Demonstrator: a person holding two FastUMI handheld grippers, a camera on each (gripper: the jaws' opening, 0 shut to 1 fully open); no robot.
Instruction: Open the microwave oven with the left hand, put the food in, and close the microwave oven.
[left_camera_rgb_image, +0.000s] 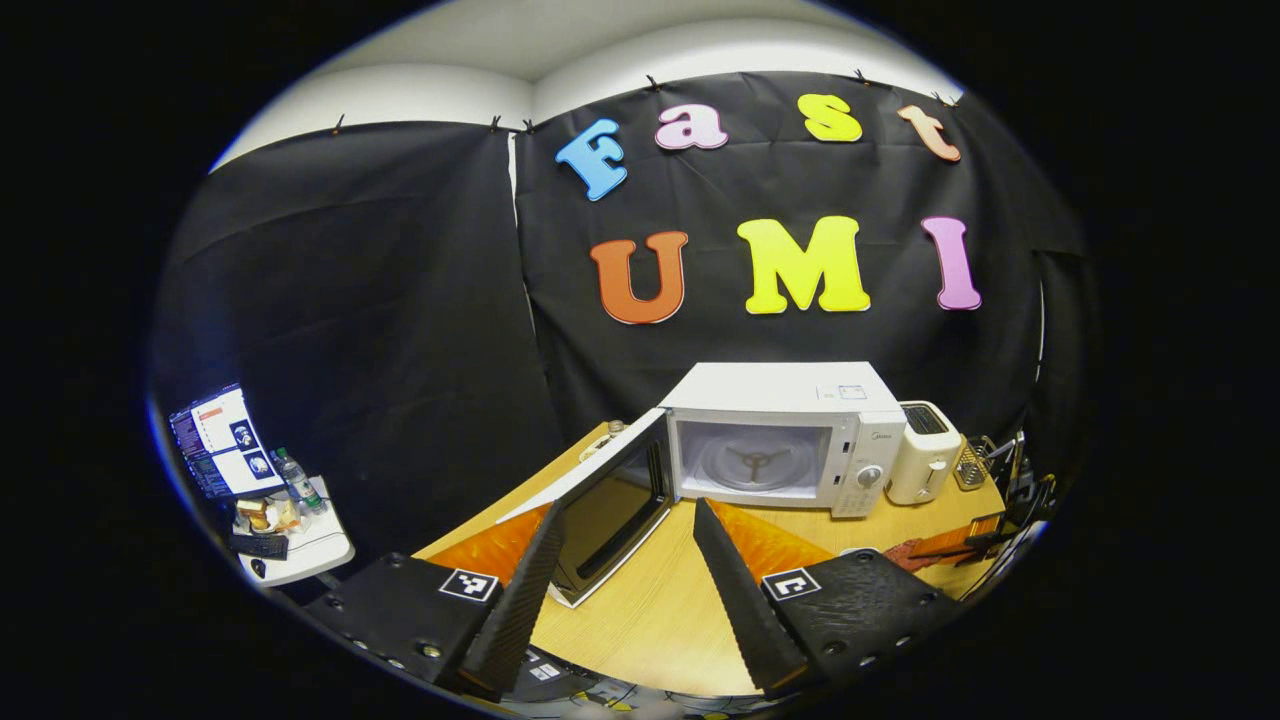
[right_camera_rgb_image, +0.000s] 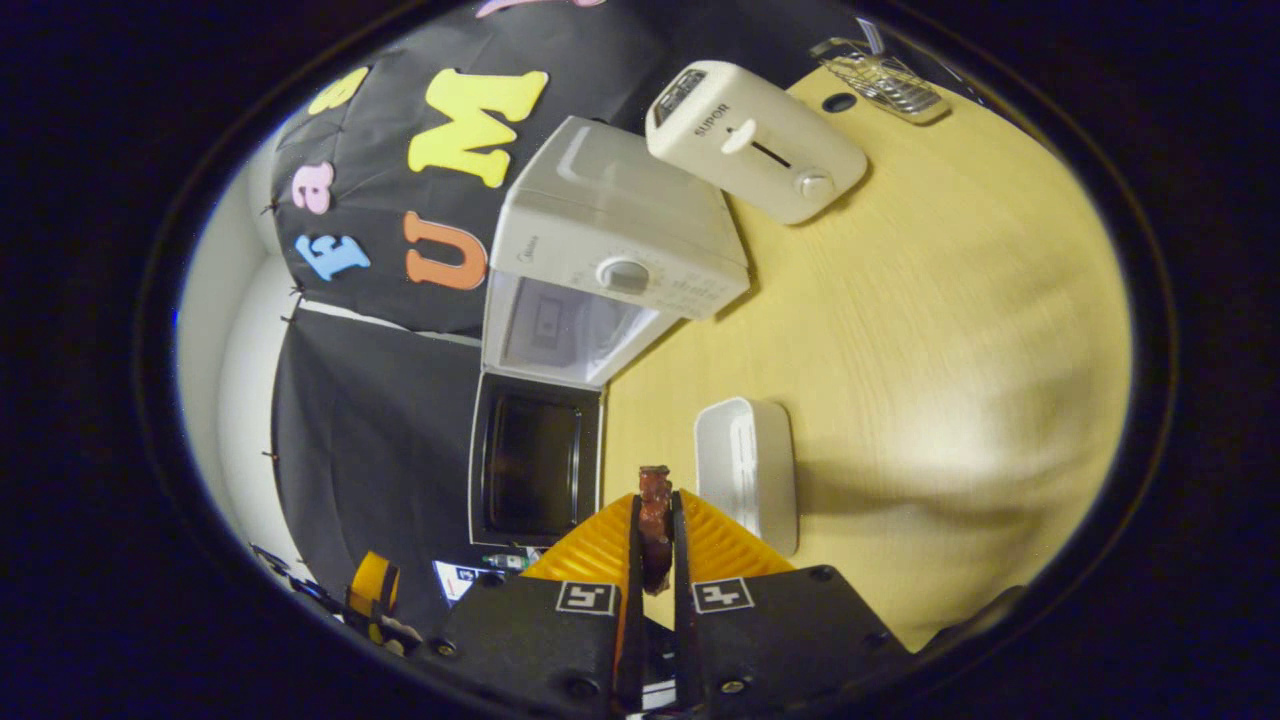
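Already the right tool (right_camera_rgb_image: 655, 520) pinches the food (right_camera_rgb_image: 655, 500), small, light, probably soft; left tool (left_camera_rgb_image: 625, 560) spread before the open microwave (left_camera_rgb_image: 780, 440), frame centre.

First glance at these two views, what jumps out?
The white microwave at the back of the wooden table, its door swung wide open and the turntable bare inside. In the right gripper view, the right gripper is clamped on a dark reddish piece of food, beside a white tray. The left gripper is open, holding nothing, facing the oven.
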